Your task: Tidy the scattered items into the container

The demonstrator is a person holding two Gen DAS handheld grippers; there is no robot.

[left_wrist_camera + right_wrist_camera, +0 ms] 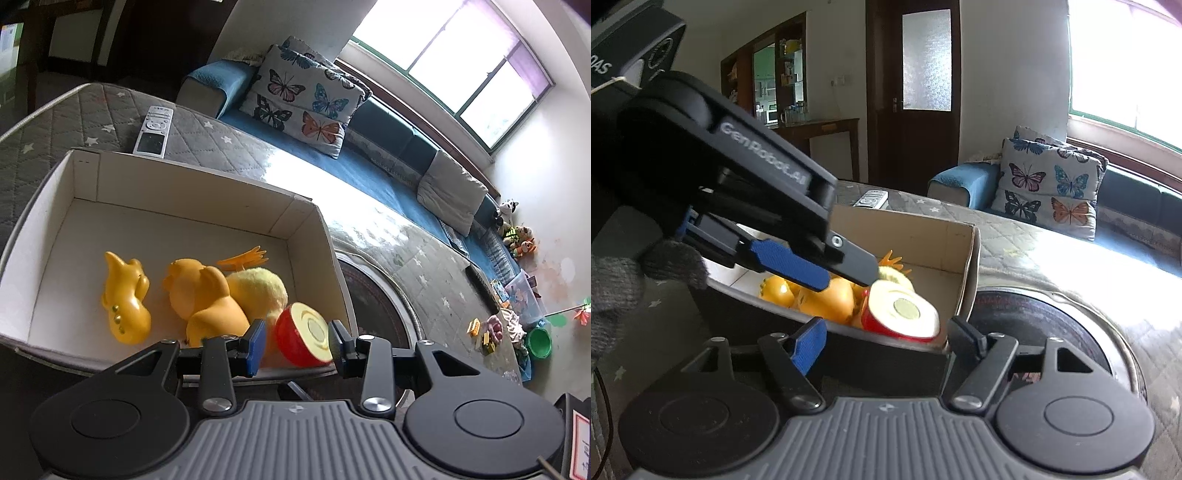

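While the white cardboard box is sitting on the quilted, star-stitched table, the left tool is hovering open and empty at its near corner, and the right tool is standing open and empty too. Inside, glossy orange ducks are crowding a fuzzy yellow plush and a smooth red apple half. Backing straight out is looking wisest.

Black left gripper, white "GenRobot.AI" lettering, blue pads; grey knit glove.
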